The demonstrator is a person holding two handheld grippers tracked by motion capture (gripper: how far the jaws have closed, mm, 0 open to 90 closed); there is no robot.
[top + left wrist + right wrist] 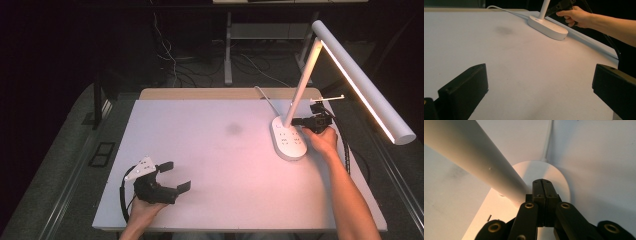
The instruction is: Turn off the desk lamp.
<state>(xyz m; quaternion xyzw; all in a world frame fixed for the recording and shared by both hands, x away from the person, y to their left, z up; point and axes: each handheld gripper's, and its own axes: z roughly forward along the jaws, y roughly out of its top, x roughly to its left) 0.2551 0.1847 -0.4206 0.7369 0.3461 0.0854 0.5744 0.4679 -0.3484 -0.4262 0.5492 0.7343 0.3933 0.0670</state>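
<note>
Nearest the person, in the high view, the left gripper rested low on the near left of the white counter, held in the left hand, its jaws spread wide with nothing between them. The left gripper view confirmed that: two black jaws stood far apart at the bottom corners with bare counter between, and it looked across to the lamp base and the right hand beyond it, details of height the high view flattened. Farther out, a faint dark smudge marked the middle of the counter. At the far right stood the lamp, its oval base on the counter, its stem slanting up and right to a long lit head that reached toward the near right edge. The right gripper sat just beside the foot of the stem, above the base, gripped by the right hand. The right gripper view gave what the others could not: the jaws were pressed flat together, clenched on nothing, with their tip close against the stem where it met the base; touching or not, I could not tell. A white cord ran from the base toward the far edge. No containers stood on the counter.
</note>
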